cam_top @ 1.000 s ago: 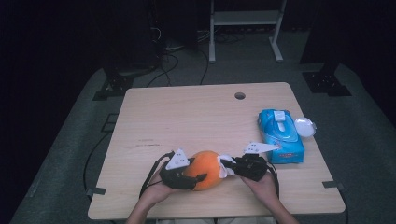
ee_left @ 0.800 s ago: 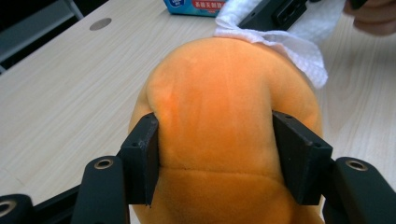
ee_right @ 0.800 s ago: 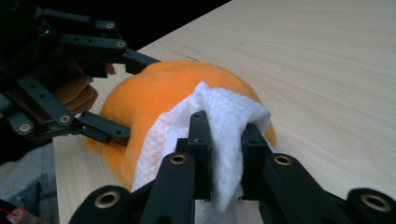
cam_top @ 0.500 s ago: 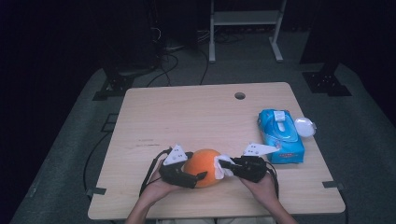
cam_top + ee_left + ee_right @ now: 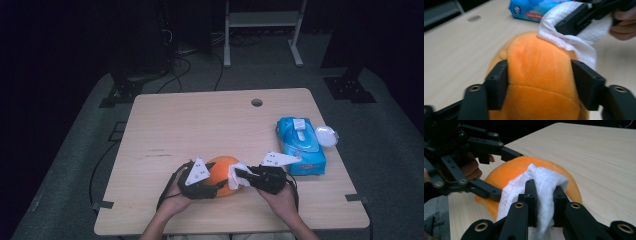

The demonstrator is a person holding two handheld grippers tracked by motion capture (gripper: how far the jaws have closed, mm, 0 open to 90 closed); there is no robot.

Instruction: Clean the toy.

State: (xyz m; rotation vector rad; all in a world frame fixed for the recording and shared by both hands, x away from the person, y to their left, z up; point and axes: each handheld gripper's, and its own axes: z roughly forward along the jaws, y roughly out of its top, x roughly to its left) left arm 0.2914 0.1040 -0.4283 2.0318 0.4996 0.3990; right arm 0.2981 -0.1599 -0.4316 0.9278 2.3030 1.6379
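An orange plush toy [image 5: 222, 172] lies near the table's front edge. My left gripper [image 5: 212, 187] comes at it from the left. Its jaws have just been closing with the plush [image 5: 539, 70] between them, and both pads [image 5: 497, 85] now press into its sides. My right gripper [image 5: 241, 175] is shut on a white wipe [image 5: 541, 180], which is bunched between its jaws and laid against the top of the plush [image 5: 516, 167]. The wipe [image 5: 584, 47] drapes over the toy's far end.
A blue pack of wipes [image 5: 300, 145] lies to the right, with a white round lid [image 5: 326, 135] beside it. The wooden table [image 5: 200, 125] has a small hole [image 5: 256, 102] near its back edge. Black stands and cables sit on the dark floor behind.
The left gripper's jaws stood wider around the plush half a second ago and now pinch it. Both hands have stayed in place, and the wipe is still on the toy.
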